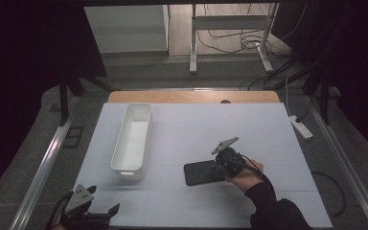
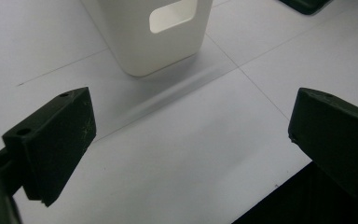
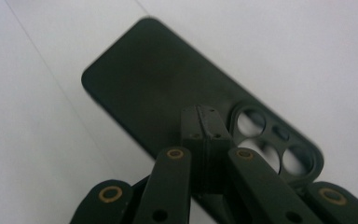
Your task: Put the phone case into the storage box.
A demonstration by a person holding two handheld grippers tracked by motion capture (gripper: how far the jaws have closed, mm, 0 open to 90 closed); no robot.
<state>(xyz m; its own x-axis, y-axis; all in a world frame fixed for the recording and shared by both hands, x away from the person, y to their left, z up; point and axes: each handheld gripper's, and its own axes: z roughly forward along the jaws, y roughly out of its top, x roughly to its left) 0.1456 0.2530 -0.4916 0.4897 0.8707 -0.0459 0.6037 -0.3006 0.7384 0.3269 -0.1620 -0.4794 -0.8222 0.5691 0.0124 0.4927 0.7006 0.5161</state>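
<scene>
light: dim, dark edges | shadows: soft | blur: near tongs, right gripper view

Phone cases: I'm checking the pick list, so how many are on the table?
1. A dark phone case lies flat on the white table, near the front, right of the white bin. The right gripper sits shut over its camera-cutout end. The bin's inside looks empty.
</scene>
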